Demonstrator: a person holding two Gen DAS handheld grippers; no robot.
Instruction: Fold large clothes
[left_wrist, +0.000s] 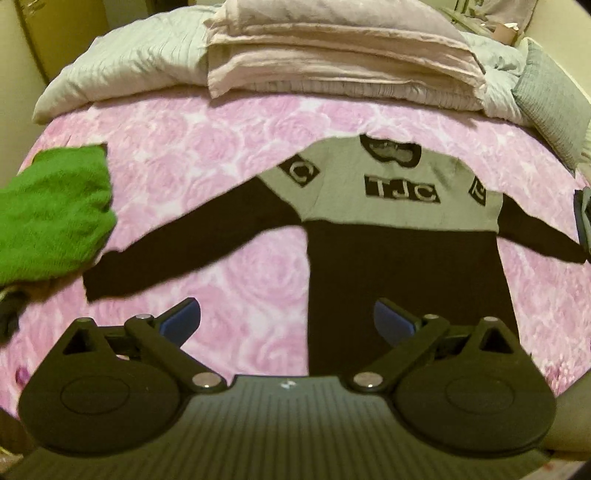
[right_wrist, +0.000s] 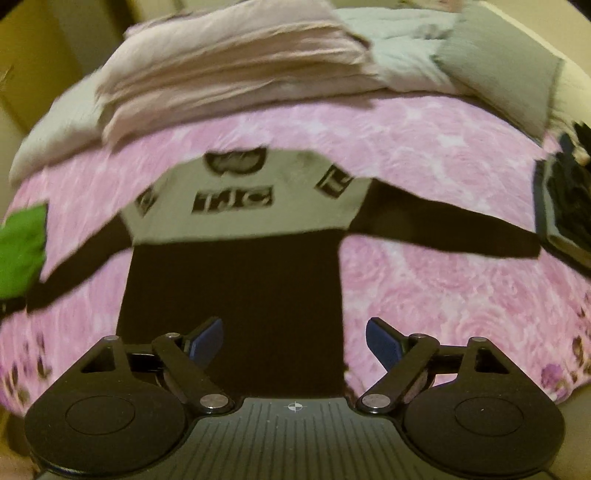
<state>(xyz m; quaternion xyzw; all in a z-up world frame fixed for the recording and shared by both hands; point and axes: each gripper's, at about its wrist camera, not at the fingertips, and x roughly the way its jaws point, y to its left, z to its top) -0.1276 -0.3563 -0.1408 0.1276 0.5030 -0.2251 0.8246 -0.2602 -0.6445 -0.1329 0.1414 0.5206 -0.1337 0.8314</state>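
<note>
Presently, the sweater (left_wrist: 402, 236) is being left spread flat and unfolded; the left gripper (left_wrist: 287, 317) and right gripper (right_wrist: 294, 338) are being held apart, empty.

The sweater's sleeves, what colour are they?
Black; the sweater has a grey chest. Left wrist view shows it best.

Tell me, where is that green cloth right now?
The green cloth lies at the left edge of both views on the pink bedspread, beside the end of the black and grey sweater's outstretched sleeve.
</note>
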